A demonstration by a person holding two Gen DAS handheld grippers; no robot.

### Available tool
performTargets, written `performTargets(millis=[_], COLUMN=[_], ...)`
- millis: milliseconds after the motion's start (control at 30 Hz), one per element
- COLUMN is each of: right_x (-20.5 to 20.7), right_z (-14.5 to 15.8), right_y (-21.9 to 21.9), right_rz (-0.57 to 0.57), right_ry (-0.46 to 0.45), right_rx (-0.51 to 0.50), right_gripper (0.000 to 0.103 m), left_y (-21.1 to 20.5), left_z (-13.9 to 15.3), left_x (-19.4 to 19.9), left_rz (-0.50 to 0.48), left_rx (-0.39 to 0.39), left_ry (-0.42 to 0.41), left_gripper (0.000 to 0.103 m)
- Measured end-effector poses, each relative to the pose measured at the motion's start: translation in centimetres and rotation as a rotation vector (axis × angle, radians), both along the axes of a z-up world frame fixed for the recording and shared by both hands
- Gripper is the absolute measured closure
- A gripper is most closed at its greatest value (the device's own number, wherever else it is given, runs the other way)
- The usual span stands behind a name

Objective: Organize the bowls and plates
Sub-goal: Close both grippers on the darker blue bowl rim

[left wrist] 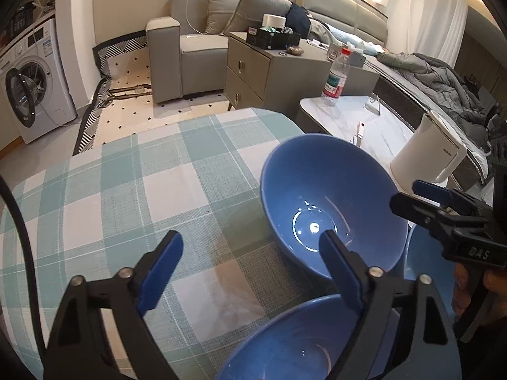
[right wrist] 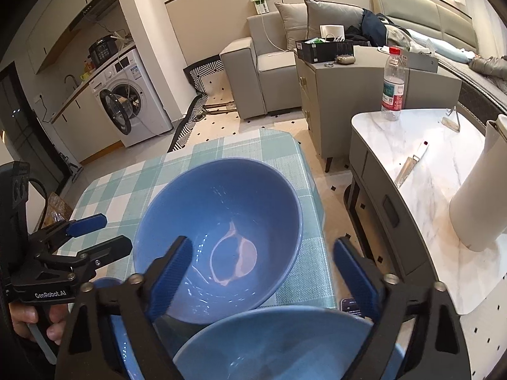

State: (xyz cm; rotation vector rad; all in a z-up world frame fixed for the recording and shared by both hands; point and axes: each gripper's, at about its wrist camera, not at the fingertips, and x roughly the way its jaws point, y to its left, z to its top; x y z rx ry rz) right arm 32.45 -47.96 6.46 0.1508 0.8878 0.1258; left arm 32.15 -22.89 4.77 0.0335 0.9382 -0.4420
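Note:
A blue bowl (left wrist: 332, 190) (right wrist: 221, 209) stands on the green-checked tablecloth (left wrist: 126, 196). A second blue bowl (left wrist: 285, 345) (right wrist: 279, 345) lies nearer, under both cameras. My left gripper (left wrist: 253, 269) (right wrist: 117, 230) is open at the far bowl's left side, its right finger (left wrist: 339, 269) over the rim. My right gripper (right wrist: 264, 266) (left wrist: 405, 194) is open astride the bowl's right wall, its left finger (right wrist: 174, 272) inside and the other outside. No pad presses on the bowl. More blue crockery (right wrist: 107, 285) shows low between the grippers, mostly hidden.
A marble side table (right wrist: 412, 126) stands right of the clothed table across a narrow gap. It carries a white kettle (right wrist: 478, 196), a water bottle (right wrist: 393, 82) and a knife (right wrist: 408, 164). A phone (right wrist: 350, 305) lies by the cloth's right edge. A hand (right wrist: 28, 319) grips the left tool.

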Motion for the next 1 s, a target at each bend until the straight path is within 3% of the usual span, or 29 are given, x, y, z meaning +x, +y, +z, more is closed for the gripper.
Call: performTargets(millis=[300, 700, 1000], right_x=[0.9, 0.7, 0.6], right_z=[-1.1, -1.3, -1.3], right_y=[0.0, -0.1, -0.1], right_rz=[0.018, 0.014, 0.009], right_ry=[0.036, 0.032, 0.028], right_rx=[0.013, -0.008, -0.023], right_gripper=[0.040, 0.053, 0.058], left_y=[-2.1, -3.4, -4.0], left_z=[-0.6, -1.5, -1.6], left_x=[0.2, 0.3, 0.1], left_rz=[-0.052, -0.085, -0.097], left_rx=[0.012, 0.030, 0.043], left_ry=[0.029, 0.062, 0.058], left_gripper=[0.051, 0.072, 0.075])
